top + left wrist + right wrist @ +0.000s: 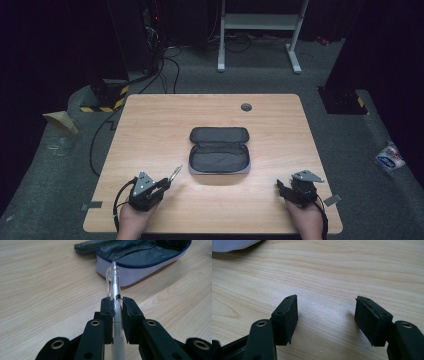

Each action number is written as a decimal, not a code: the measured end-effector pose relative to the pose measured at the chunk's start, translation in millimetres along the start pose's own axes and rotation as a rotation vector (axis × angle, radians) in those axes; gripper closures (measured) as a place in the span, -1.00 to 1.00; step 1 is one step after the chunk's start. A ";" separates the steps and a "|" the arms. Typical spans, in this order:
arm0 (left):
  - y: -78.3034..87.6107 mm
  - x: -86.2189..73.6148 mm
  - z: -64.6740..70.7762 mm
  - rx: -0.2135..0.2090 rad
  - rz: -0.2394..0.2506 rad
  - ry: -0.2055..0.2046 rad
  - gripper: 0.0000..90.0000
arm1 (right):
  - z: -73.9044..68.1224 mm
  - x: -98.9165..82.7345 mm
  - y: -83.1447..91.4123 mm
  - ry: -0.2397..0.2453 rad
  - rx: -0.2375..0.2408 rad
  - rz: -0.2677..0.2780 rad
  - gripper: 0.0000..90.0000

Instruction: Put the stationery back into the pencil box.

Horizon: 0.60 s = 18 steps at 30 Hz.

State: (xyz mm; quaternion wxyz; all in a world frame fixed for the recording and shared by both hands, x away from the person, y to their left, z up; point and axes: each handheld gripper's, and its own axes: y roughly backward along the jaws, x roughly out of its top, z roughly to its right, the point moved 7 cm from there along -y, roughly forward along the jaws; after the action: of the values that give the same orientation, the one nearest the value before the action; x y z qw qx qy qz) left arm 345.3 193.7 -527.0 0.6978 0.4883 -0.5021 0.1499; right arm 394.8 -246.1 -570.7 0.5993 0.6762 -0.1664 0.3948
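A clear plastic pen is clamped between the jaws of my left gripper, its clicker end pointing at the pencil case. From above, the left gripper sits near the table's front left with the pen sticking out toward the case. The grey pencil case lies unzipped and open in the middle of the table, its near side pale. My right gripper rests at the front right, open, with bare wood between its pads.
The wooden table has a round grey cable port at its far edge. A corner of the case shows in the right gripper view. Beyond the table stand a white frame and floor cables.
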 end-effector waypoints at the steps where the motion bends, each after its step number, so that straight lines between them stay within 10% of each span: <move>1: -0.2 2.7 0.4 -0.002 0.000 -0.004 0.76 | -0.1 -0.1 0.1 -0.001 0.001 -0.001 -0.22; 18: -7.9 39.7 13.4 -0.036 0.017 -0.051 0.76 | -0.5 -0.2 0.4 0.002 -0.001 -0.003 -0.21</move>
State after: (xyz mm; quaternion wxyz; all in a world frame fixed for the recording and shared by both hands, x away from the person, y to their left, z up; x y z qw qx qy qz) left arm 361.3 167.6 -497.2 0.6921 0.4750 -0.5265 0.1346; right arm 394.3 -245.7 -570.6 0.6003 0.6759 -0.1648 0.3945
